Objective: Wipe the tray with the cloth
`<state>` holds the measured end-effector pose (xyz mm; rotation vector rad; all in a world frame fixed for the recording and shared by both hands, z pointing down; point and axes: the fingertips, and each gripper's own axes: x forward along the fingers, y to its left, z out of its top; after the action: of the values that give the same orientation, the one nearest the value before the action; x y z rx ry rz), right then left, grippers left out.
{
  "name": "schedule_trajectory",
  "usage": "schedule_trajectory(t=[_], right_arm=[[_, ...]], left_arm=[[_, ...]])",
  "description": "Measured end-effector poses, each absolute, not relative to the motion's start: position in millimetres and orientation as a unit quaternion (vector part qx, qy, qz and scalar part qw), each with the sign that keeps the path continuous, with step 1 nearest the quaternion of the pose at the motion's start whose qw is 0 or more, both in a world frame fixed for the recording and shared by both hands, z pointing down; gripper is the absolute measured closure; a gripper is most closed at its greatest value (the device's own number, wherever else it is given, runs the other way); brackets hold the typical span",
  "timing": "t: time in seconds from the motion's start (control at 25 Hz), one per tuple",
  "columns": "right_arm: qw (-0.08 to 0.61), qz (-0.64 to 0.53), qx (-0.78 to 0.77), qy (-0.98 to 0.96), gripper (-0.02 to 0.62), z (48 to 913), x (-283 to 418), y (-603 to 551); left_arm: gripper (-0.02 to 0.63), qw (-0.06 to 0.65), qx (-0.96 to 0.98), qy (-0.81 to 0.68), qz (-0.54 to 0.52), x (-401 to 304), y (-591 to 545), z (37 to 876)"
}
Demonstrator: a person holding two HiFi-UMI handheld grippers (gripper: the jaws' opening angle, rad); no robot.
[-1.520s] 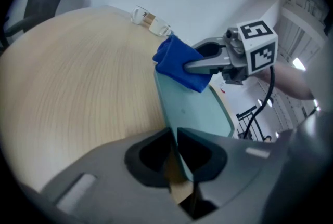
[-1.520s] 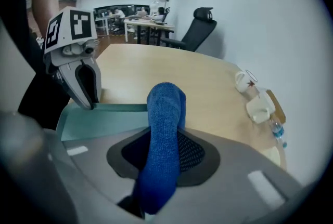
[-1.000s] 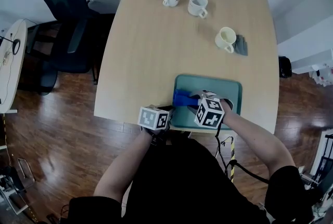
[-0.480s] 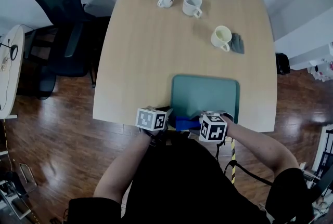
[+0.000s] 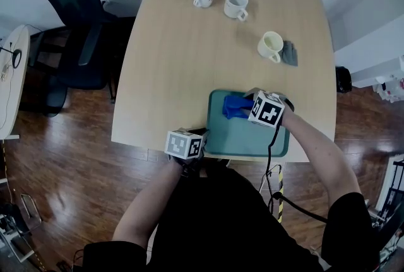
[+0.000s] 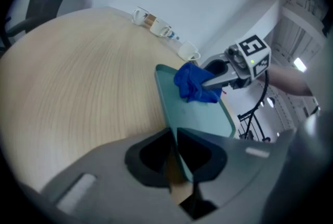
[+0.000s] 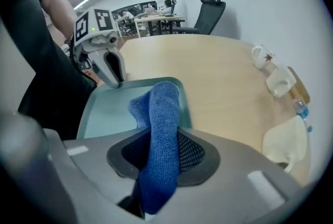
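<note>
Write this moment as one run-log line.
left gripper: shut on tray, near rim | right gripper: shut on cloth | cloth: on tray, far left part

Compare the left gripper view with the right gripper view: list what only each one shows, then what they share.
Only the left gripper view: the left claw closed on the tray's near edge, and the right gripper's marker cube.
Only the right gripper view: the right claw seen close up, pinching the blue cloth, and distant desks.
Both: the tray, the cloth, the wooden table and the mugs.
</note>
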<state>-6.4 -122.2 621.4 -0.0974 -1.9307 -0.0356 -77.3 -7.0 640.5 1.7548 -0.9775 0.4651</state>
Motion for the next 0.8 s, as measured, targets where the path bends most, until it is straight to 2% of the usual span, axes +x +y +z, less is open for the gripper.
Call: schedule_trajectory(t=[0.28,0.56,0.8], right_arm=[[0.563,-0.034,-0.016,-0.826,0.477,616.6,-2.6,-150.3],[0.558,-0.075,-0.058,-0.825,0.479,625.5,10.4,-67.1],[0.543,-0.046,-0.085,-0.834,0.479,624.9,31.6,0.5]], left_arm=[[0.56,0.513,0.731,-0.406,0.193,-79.3,-7.3,641.5],[0.56,0.513,0.731,-0.405,0.194,-82.2,-5.4,641.7],[0.56,0.514,0.731,-0.405,0.194,-82.4,-6.0,642.6]])
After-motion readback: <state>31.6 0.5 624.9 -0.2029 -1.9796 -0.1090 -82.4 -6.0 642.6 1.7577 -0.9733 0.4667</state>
